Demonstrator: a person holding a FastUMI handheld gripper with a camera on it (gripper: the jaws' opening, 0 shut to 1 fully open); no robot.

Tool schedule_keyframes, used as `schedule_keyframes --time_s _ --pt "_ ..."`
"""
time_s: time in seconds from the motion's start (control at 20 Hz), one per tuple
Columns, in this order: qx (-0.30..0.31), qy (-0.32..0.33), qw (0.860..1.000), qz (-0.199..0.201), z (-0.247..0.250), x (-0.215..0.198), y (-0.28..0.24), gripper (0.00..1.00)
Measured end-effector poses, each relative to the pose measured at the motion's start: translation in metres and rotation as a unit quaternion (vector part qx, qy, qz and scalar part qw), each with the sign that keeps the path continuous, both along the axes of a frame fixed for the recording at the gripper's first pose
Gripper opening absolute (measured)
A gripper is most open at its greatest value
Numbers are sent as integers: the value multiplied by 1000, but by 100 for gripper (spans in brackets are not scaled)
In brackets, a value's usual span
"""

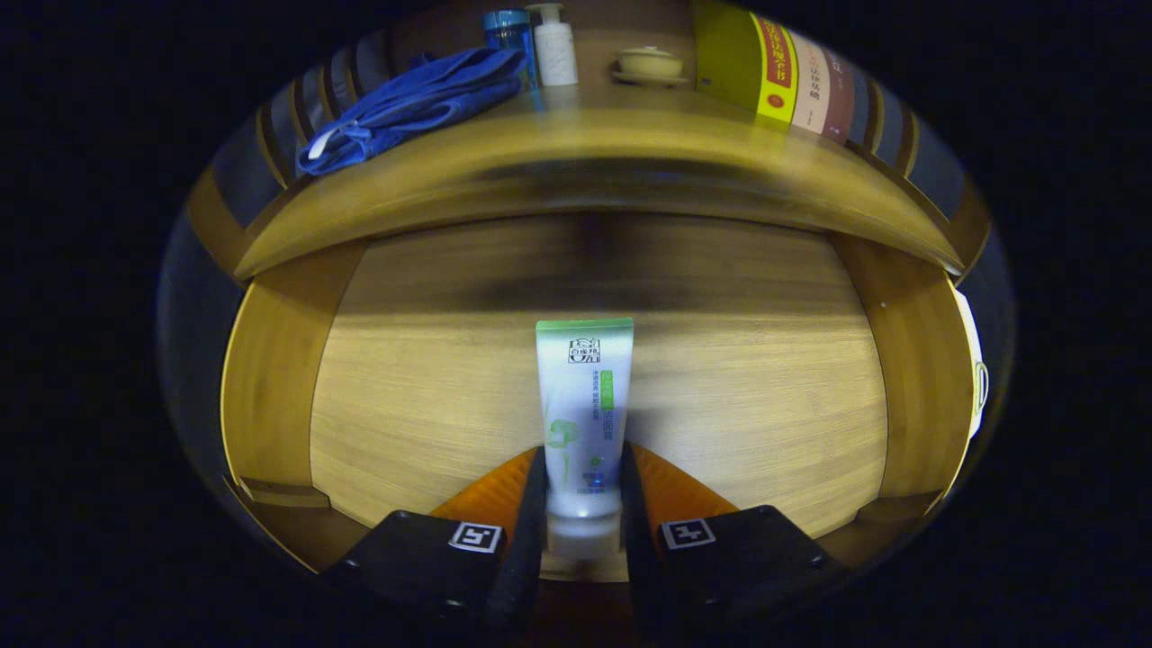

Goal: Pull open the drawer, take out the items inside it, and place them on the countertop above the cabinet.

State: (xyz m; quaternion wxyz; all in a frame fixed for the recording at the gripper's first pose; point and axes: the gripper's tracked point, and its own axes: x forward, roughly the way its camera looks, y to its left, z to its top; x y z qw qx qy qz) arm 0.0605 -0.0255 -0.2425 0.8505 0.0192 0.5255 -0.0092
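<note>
The wooden drawer [738, 378] stands pulled open below the countertop [576, 144]. A white tube with a green end [583, 396] points away from me over the drawer's floor. My gripper [583, 463] is shut on the tube: both fingers press its lower, cap end from either side, and the rest of the tube sticks out beyond the fingertips. Whether the tube rests on the drawer floor or hangs just above it, I cannot tell.
On the countertop lie a folded blue cloth [414, 103], a blue bottle [508, 31], a white pump bottle [555, 49], a small lidded cup on a saucer [650, 65] and upright books [778, 76]. Drawer side walls [270, 378] flank the tube.
</note>
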Motion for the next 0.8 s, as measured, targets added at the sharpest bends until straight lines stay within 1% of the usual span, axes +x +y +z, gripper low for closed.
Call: schedule_keyframes --time_s 0.3,0.4,0.55,0.65,0.8 --pt "34 -58 998 -3 15 -3 -1 50" --pt "22 -93 995 1 26 0 -8 50" --pt "30 -132 991 3 47 -5 -3 50" --pt "29 -152 988 13 63 -13 0 50" --pt "35 -187 982 13 87 -12 4 50"
